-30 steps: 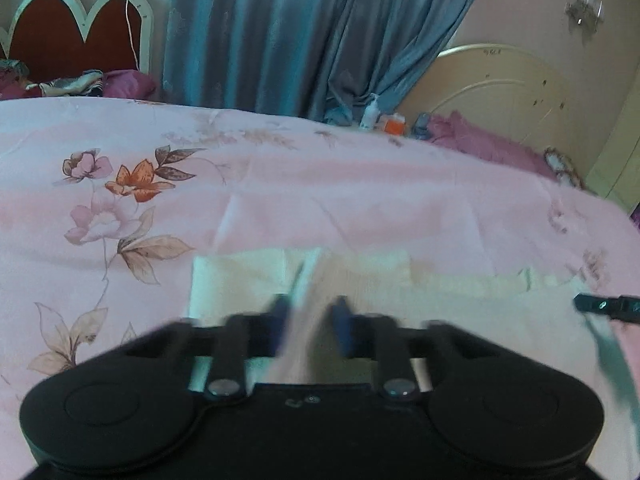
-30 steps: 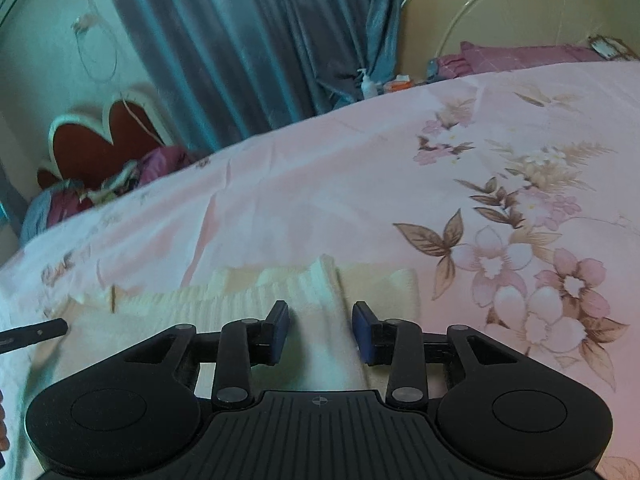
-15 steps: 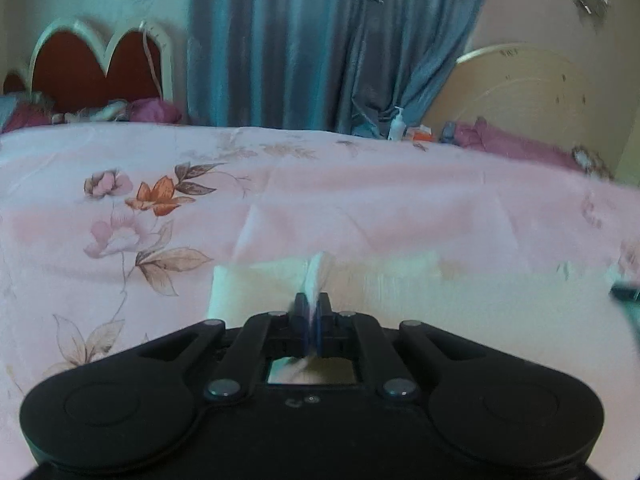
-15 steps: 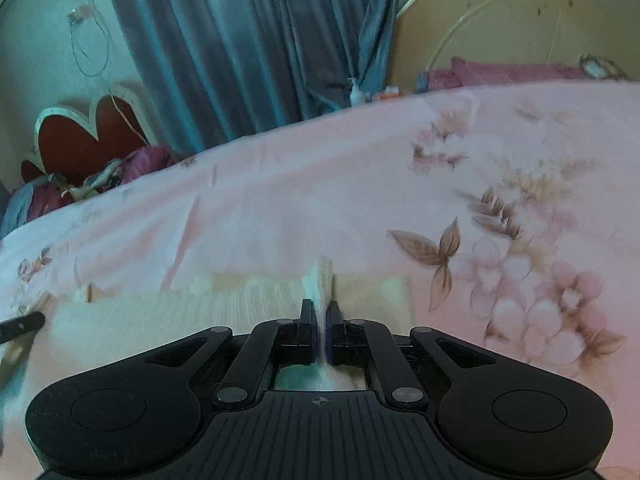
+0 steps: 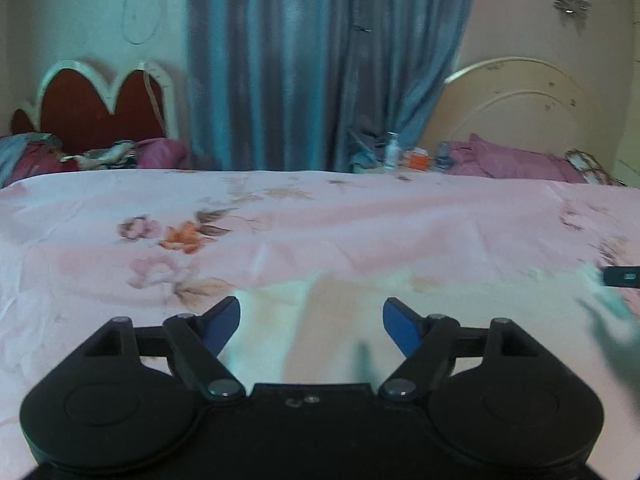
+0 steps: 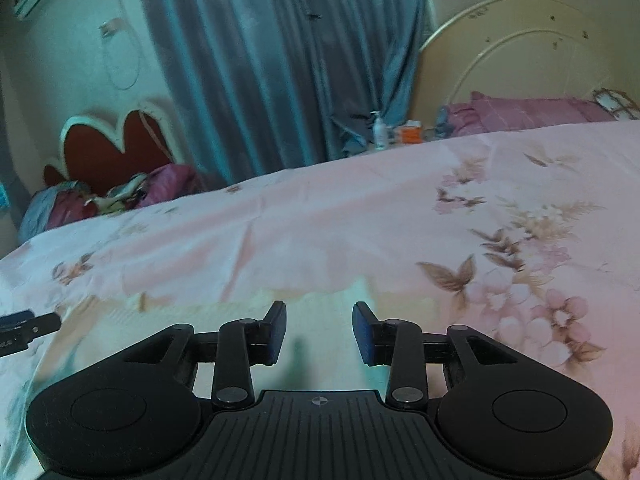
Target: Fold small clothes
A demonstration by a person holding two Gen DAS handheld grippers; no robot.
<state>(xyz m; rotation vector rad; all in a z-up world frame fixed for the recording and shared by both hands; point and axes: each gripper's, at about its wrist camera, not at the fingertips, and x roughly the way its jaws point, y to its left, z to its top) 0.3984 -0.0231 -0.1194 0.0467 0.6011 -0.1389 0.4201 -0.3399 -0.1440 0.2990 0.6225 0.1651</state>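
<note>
Left gripper [image 5: 311, 322]: nearest in the left wrist view; its black body fills the lower frame. The jaws stand wide apart and are opening, with nothing pressed between the blue pads [image 5: 221, 326].

Right gripper [image 6: 319, 330]: nearest in the right wrist view. The jaws stand partly apart and are opening; no cloth is pinched between them. Its tip also shows at the right edge of the left wrist view.

Cream garment [image 5: 460, 304]: the task's small piece of clothing, lying on the bed just beyond both grippers. It is a pale band running left to right across the near part of the sheet. It is blurred in both views, so its folds cannot be read. In the right wrist view it [image 6: 208, 322] lies under and beyond the fingertips.

Floral bedsheet [image 6: 320, 224]: pink, printed with flowers and brown leaves; it covers the bed from near to far.

Bottle [image 6: 380, 130]: small and white, at the far edge of the bed, beside an orange box [image 6: 409, 134].

Red headboard [image 5: 98, 110]: far left, scalloped, with a pale rim.

Cream headboard [image 6: 520, 52]: far right, arched, with purple bedding [image 6: 528, 114] at its foot.

Blue curtain [image 5: 320, 60]: hangs on the far wall between the two headboards.
</note>
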